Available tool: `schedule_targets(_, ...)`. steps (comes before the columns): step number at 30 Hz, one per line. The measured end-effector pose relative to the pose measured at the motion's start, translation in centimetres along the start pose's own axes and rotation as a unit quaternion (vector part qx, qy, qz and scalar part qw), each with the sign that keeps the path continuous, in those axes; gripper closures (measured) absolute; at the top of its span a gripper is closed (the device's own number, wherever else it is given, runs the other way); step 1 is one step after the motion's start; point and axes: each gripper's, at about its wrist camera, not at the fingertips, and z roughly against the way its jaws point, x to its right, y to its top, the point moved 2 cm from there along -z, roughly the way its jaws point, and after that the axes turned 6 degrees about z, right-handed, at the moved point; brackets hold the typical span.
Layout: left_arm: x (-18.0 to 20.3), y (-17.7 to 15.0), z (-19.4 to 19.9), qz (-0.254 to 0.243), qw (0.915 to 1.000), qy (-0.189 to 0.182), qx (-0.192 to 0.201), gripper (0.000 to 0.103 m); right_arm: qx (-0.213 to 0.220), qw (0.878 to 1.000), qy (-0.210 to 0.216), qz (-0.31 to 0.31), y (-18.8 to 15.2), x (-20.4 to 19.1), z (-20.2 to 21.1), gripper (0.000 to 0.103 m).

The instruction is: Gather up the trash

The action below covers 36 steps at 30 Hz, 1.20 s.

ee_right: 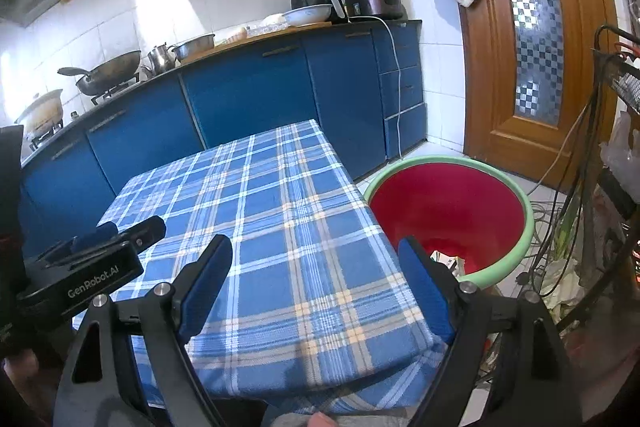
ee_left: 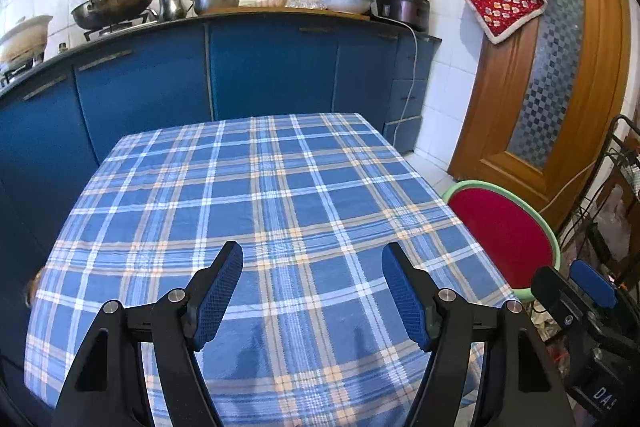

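A red bucket with a green rim [ee_right: 450, 205] stands on the floor just right of the table; scraps of trash [ee_right: 448, 261] lie at its bottom. The same bucket [ee_left: 504, 231] shows in the left wrist view beyond the table's right edge. The table carries a blue plaid cloth [ee_left: 256, 203] with nothing on it. My left gripper [ee_left: 312, 259] hovers open over the cloth's near part, empty. My right gripper [ee_right: 316, 255] stands open and empty over the table's near right corner, its right finger in front of the bucket. Each gripper shows in the other's view.
Blue kitchen cabinets [ee_left: 264, 67] with a wok [ee_left: 114, 5], pots and appliances line the far wall. A wooden door [ee_right: 536, 39] with a red cloth hung on it stands at the right. A wire rack with cables and bags [ee_right: 600, 227] crowds the right side beside the bucket.
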Motion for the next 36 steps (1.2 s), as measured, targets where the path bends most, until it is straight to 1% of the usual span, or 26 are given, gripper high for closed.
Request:
schedule_targets(8, 0.02, -0.13, 0.02, -0.001, 1.0, 0.0, 0.001, 0.03, 0.004, 1.0, -0.008, -0.003, -0.02, 0.23, 0.16, 0.018)
schedule_targets(36, 0.2, -0.18, 0.07, 0.0, 1.0, -0.002, 0.002, 0.03, 0.002, 1.0, -0.007, -0.003, 0.04, 0.31, 0.18, 0.018)
